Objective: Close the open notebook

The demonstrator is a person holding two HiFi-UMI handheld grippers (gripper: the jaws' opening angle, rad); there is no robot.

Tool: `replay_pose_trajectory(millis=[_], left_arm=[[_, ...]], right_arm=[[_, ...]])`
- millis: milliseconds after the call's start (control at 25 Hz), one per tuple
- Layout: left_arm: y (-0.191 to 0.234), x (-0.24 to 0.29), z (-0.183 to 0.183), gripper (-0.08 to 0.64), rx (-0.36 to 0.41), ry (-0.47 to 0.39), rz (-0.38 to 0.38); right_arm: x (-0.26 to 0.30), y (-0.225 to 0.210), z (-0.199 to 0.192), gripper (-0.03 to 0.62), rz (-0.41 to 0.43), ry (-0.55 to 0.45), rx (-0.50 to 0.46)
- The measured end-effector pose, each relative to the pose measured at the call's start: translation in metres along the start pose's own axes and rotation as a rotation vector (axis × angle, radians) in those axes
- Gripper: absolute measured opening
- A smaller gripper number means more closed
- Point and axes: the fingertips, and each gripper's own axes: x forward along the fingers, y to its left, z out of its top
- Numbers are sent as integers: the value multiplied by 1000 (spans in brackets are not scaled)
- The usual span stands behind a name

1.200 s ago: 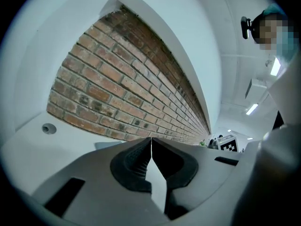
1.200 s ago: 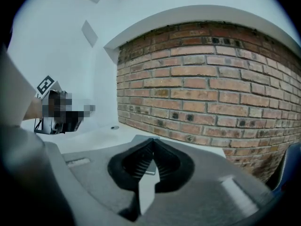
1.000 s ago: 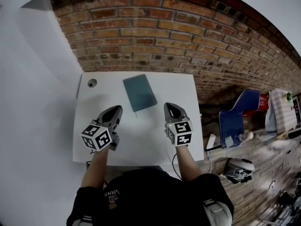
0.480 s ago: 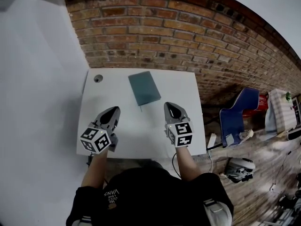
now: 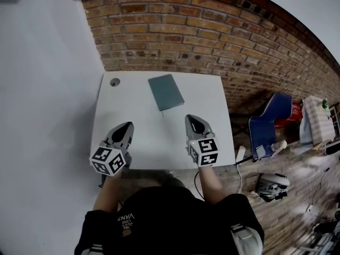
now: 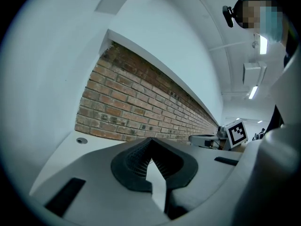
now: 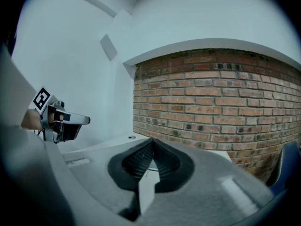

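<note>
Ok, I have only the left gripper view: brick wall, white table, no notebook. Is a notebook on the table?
Observer: Yes. The head view shows a notebook on the table, at the far side by the brick wall.
Operator: Is it open?
Observer: No, it lies closed, teal cover up.
Operator: Does the right hand-held gripper hold something?
Observer: No. The right gripper view shows its jaws together, nothing between them.
</note>
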Motion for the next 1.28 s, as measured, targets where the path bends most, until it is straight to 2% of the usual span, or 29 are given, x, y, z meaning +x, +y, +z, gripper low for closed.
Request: replay_pose_trajectory(millis=[520,1280], left_arm=[[-14,-47,-14,8,79,26,25],[-19,-85,-27,8,82,22,29]], right_arm=[[-33,34,-5,-3,6,-14,-6],[-61,63,-16,-3,-9,-13,-12]])
